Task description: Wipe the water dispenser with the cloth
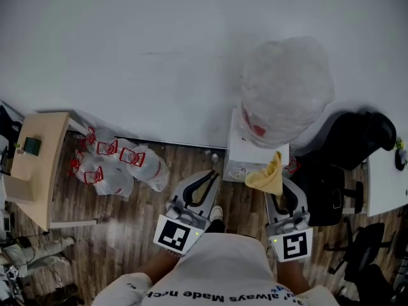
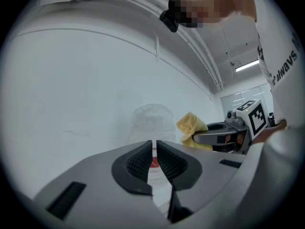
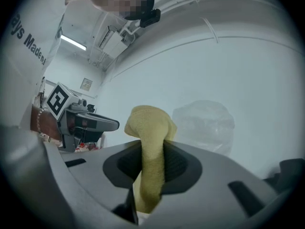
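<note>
Since you've pinched the yellow cloth (image 3: 151, 147) tight in your right gripper (image 1: 279, 196), its free end toward the water dispenser (image 1: 254, 153) just ahead, you look set to wipe, while your left gripper (image 1: 207, 185), jaws nearly together on nothing, hangs spare alongside.

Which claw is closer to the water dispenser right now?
Right. The right claw, clamping the cloth, sits just before the water dispenser; the left claw is off to its left.
</note>
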`<state>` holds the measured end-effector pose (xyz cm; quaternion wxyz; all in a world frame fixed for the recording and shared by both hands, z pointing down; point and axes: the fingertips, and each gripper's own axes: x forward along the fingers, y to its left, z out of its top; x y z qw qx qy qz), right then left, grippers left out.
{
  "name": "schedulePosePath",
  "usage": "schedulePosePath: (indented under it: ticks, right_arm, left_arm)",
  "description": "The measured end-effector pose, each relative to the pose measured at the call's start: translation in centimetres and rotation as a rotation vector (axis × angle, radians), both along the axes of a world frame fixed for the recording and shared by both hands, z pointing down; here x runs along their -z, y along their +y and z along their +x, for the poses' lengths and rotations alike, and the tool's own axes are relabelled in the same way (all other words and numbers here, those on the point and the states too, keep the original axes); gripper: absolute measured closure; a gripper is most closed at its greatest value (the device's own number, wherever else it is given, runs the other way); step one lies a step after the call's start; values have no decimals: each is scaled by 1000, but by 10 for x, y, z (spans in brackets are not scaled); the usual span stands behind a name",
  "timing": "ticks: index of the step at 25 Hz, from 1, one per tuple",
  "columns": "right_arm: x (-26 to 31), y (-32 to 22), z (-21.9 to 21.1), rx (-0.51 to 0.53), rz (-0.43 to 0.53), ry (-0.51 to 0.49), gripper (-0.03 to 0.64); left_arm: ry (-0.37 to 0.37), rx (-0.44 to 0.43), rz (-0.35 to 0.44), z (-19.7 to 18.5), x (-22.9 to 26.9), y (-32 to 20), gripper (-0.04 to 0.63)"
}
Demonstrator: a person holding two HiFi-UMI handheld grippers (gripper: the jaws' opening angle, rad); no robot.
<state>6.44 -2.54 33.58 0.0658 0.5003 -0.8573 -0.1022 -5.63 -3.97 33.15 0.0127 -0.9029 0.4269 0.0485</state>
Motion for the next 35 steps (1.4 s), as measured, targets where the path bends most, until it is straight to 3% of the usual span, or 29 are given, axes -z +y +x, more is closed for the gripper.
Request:
schedulePosePath:
  ticks: [8, 12, 21, 35]
  right_arm:
    - [-21, -40, -25, -45, 31, 116, 526]
    - [-68, -55, -28, -78, -69, 306, 527]
    - [-144, -105, -45, -68, -45, 561, 526]
    - [-272, -171, -57, -66, -137, 796, 528]
  left_arm:
    - [-12, -36, -20, -13, -16, -34, 551]
    - [-25, -47, -23, -14, -25, -46, 552]
    - [-43, -65, -44, -11, -39, -60, 554]
    - [-55, -62, -73, -14, -53, -83, 554]
